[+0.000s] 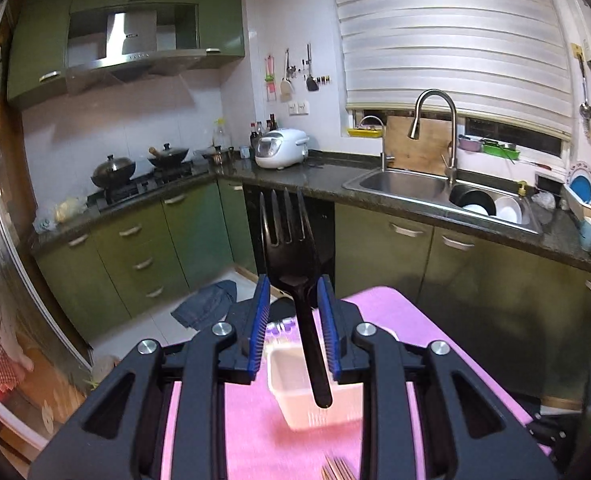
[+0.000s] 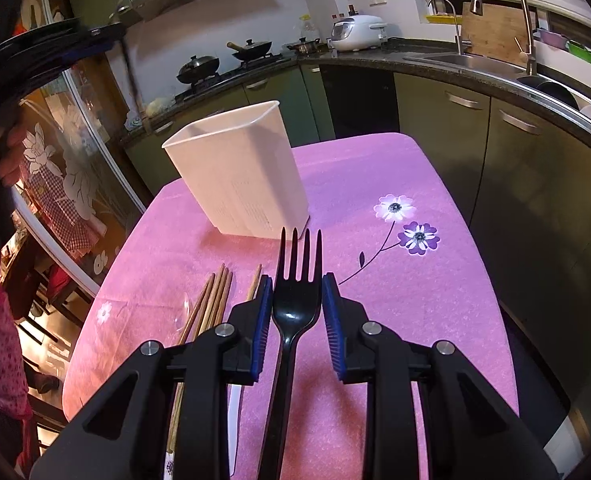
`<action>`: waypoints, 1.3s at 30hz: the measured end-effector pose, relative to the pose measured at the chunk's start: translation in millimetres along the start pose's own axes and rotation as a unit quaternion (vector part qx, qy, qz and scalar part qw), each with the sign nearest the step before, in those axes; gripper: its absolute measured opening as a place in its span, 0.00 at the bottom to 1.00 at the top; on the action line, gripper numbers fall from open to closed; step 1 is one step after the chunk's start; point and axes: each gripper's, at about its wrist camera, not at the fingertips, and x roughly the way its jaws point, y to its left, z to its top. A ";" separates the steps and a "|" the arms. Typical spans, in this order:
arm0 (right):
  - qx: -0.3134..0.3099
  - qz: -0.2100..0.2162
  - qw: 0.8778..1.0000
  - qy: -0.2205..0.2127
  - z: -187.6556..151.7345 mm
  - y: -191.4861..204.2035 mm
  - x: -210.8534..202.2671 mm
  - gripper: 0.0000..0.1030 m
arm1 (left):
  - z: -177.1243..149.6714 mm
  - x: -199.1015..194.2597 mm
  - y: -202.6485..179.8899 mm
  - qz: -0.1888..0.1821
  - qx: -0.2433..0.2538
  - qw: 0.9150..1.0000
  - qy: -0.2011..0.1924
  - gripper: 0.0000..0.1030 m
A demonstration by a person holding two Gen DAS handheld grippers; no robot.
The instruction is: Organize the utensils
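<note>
While the left tool [image 1: 291, 304] is raised above the pink table [image 1: 395, 320], a black fork [image 1: 291, 256] stands between its blue pads [image 1: 260, 312], tines up and handle hanging down over a white utensil bin [image 1: 307, 396] below. The pads sit close against the sides of the fork's head, so the tool appears shut on it. Brown chopstick tips [image 1: 337, 470] show at the bottom edge of that view.

From the right wrist, the right tool [image 2: 297, 312] is low over the table [image 2: 435, 312], partly open, with a second black fork [image 2: 295, 304] lying flat on the cloth between its pads [image 2: 264, 320]; small gaps show on both sides, so it has hold of nothing. Just to the left lies a bundle of wooden chopsticks [image 2: 215, 300]. Farther ahead the white bin [image 2: 235, 172] stands upright, and purple flowers [image 2: 407, 224] are printed on the cloth to the right.
</note>
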 end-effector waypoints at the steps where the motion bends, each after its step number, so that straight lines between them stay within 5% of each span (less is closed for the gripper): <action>1: 0.000 0.001 1.000 -0.001 0.0 0.0 -0.5 0.25 | 2.1 7.3 -1.6 0.006 0.005 1.000 -0.005 0.23; 17: -0.011 0.010 0.998 -0.062 32.2 19.2 -23.5 0.25 | -51.7 79.5 3.7 0.016 0.001 0.999 0.045 0.23; 19: -0.013 0.012 0.997 -0.077 42.4 25.2 -25.9 0.25 | -59.2 81.0 2.3 0.008 0.004 0.999 0.050 0.29; 21: -0.017 0.014 0.996 -0.086 53.1 31.9 -25.6 0.25 | -63.6 81.6 3.0 0.002 0.000 0.999 0.054 0.46; 23: -0.027 0.014 0.995 -0.097 67.6 41.6 -24.4 0.25 | -66.5 81.2 4.1 -0.002 -0.003 0.998 0.058 0.46; 30: -0.050 -0.003 0.986 -0.160 117.4 74.9 -20.6 0.25 | -75.6 48.6 13.4 -0.011 -0.023 0.999 0.047 0.53; 39: -0.025 -0.046 0.958 -0.282 187.5 78.9 14.5 0.25 | -100.1 -10.7 12.6 -0.010 -0.018 0.999 0.028 0.57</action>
